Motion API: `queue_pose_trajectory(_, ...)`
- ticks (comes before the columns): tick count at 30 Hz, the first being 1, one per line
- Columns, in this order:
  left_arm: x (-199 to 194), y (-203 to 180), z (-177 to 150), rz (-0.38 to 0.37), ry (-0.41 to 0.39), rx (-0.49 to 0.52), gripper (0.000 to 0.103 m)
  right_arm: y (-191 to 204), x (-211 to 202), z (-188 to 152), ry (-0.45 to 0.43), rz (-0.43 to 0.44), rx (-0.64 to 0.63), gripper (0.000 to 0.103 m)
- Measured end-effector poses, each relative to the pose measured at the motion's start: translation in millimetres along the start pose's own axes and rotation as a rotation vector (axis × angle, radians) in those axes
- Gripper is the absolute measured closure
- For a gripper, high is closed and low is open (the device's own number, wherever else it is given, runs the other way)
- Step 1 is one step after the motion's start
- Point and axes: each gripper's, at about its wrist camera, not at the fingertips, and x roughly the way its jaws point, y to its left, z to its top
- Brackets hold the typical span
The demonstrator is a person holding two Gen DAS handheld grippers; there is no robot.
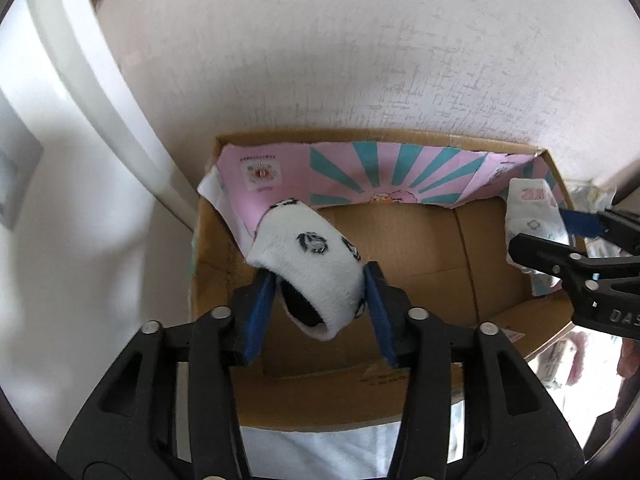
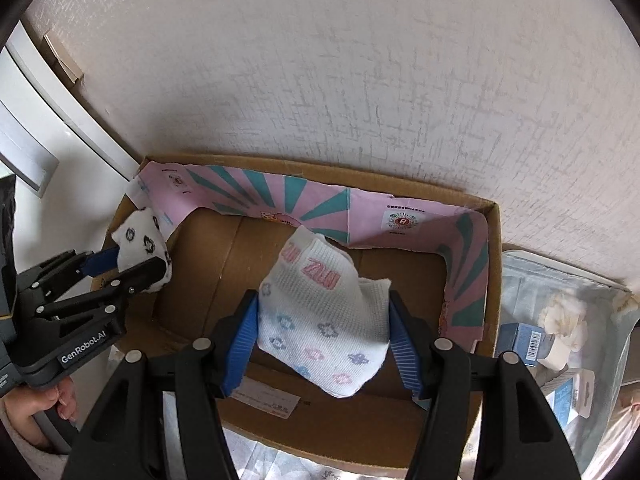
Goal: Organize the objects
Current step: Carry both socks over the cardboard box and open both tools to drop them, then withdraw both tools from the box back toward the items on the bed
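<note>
Centre of my left view: a white rolled sock (image 1: 310,258) with black round motifs. Centre of my right view: a white waffle-knit sock (image 2: 324,320) with pink lettering and blue and pink flowers. The brown cardboard box (image 2: 494,264) has a pink liner (image 2: 280,196) with teal rays. Both tongs carry blue pads (image 1: 258,312).

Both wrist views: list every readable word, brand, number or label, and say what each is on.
"GenRobot.AI": side of the left gripper.
"DAS", cut off by the frame edge: body of the right gripper.
Pink lettering on the flower-print sock: upside down, not readable.
Round stamps on the pink liner: too small.
Barcode on the blue carton, shipping label on the cardboard box: too small.
</note>
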Motion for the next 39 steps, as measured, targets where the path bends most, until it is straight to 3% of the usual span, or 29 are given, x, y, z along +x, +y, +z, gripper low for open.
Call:
queue_pose_trajectory(1,-0.8,-1.7,1.4,0.015,-0.001,0.016,0.023,2.6,0.6,1.0,0.002,0.005,-0.006,0.040)
queue_pose_trajectory(2,-2.7,-3.0,1.8,0.014,-0.006,0.033,0.006,5.5,1.2,1.8,0.007,0.002,-0.013,0.033)
queue_pose_trajectory(3,-5.3,-3.4,1.6,0.004,-0.018,0.038,0.000,6.2,1.6,1.6,0.020,-0.011,-0.022,0.027)
queue_pose_trajectory(5,-9.2,-2.9,1.0,-0.010,-0.021,0.043,0.000,6.9,3.0,-1.4,0.049,-0.046,-0.039,0.011)
queue_pose_trajectory(8,-11.2,-1.8,0.4,-0.016,-0.018,0.039,0.000,5.4,1.1,-7.5,0.062,-0.027,-0.039,0.001)
queue_pose_trajectory(15,-12.6,-0.9,-2.7,-0.012,-0.025,0.033,0.000,3.5,-10.0,-16.7,0.017,0.018,0.019,0.001)
queue_pose_trajectory(29,-41.3,4.8,-2.2,-0.023,-0.087,0.003,0.000,12.9,-33.6,-11.5,-0.035,-0.052,-0.015,0.001)
queue_pose_trajectory(39,-83.0,-12.6,9.4,-0.014,-0.131,0.010,0.000,2.2,-70.9,-10.6,-0.092,-0.025,-0.020,0.001)
